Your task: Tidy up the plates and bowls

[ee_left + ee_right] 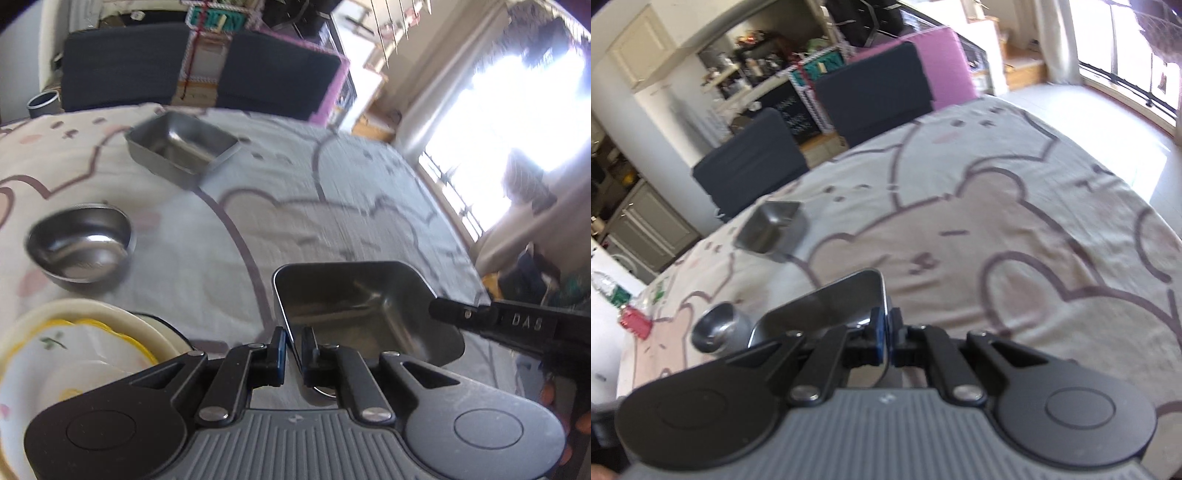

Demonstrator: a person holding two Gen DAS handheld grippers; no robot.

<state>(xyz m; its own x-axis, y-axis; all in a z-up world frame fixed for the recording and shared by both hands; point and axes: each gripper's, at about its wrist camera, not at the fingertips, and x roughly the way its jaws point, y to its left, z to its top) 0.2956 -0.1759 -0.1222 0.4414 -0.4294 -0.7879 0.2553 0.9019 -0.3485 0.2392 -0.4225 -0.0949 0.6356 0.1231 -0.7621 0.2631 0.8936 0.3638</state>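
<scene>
Beige bear-print tablecloth (1015,229) under steel dishes, dark chairs (875,92) behind.

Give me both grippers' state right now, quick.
Left gripper: shut on the near rim of the steel rectangular tray.
Right gripper: shut on the opposite rim of the same steel rectangular tray.

Left gripper (293,345) jaws pinching steel tray (354,299) rim, round bowl (79,245) beyond
</scene>
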